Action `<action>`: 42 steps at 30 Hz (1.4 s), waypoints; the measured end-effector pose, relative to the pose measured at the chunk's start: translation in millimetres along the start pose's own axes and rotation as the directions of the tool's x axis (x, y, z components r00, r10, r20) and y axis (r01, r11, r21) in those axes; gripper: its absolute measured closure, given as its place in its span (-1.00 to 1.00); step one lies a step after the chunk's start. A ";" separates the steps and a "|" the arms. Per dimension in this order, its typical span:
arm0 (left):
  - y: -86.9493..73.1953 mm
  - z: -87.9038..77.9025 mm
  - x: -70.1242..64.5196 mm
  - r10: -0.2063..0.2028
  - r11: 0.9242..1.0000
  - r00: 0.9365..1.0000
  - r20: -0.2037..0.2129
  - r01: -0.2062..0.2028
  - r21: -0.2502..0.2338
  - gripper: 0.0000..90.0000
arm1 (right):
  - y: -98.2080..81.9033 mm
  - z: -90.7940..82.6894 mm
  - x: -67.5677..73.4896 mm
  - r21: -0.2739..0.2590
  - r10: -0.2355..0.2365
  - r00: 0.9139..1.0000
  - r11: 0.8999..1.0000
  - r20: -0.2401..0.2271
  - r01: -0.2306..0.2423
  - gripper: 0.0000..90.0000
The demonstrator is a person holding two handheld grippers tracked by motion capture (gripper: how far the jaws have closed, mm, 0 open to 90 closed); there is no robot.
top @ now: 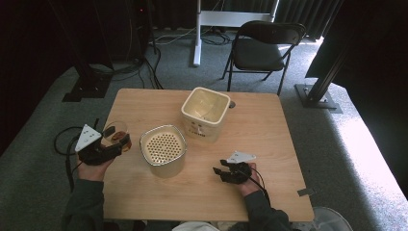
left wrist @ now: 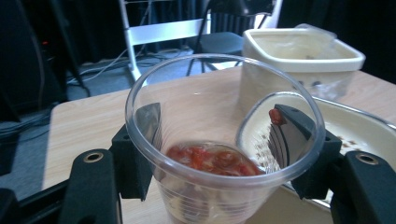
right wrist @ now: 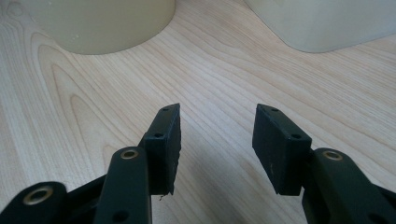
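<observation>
A clear plastic cup (left wrist: pixel 219 161) holds red bits in a little liquid at its bottom. My left gripper (left wrist: pixel 219 126) is shut on it, one jaw pressing each side of the wall. In the high view the cup (top: pixel 115 129) stands upright near the table's left edge, held by the left gripper (top: pixel 114 139). Just right of it stands a round cream pot with a perforated insert (top: pixel 163 147). My right gripper (top: pixel 220 166) rests low on the table at the front right, open with nothing between its jaws (right wrist: pixel 217 135), pointing toward the pot.
A square cream bucket (top: pixel 205 113) stands behind the pot, its inside lined with thin plastic. The wooden table (top: pixel 250 144) has bare room on its right half. A folding chair (top: pixel 264 45) and floor cables lie beyond the far edge.
</observation>
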State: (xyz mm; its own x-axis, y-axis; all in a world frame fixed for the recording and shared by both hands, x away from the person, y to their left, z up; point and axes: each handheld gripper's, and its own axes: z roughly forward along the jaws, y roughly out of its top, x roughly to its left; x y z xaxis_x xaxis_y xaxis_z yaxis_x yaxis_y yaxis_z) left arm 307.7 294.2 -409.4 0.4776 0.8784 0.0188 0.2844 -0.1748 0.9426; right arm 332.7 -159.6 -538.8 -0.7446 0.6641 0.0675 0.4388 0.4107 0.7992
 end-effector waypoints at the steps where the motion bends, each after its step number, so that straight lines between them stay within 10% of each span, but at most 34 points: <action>1: -0.4 -0.2 -1.7 0.009 1.000 1.000 0.006 -0.009 -0.001 -0.20 | 0.2 -0.2 0.2 -0.002 -0.001 1.000 1.000 -0.001 0.001 0.14; 42: 7.3 6.6 -0.1 0.046 0.999 0.998 -0.041 -0.045 0.016 -0.20 | 0.1 -0.4 -1.2 -0.004 0.003 1.000 1.000 -0.001 -0.003 0.14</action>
State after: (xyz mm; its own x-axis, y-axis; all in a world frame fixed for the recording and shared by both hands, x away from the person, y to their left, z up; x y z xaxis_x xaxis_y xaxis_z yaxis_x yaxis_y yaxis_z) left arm 315.2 289.8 -404.7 0.4555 0.8870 0.0759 0.2755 -0.2216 0.9354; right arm 333.4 -160.7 -538.5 -0.7440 0.6645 0.0707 0.4389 0.4061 0.8016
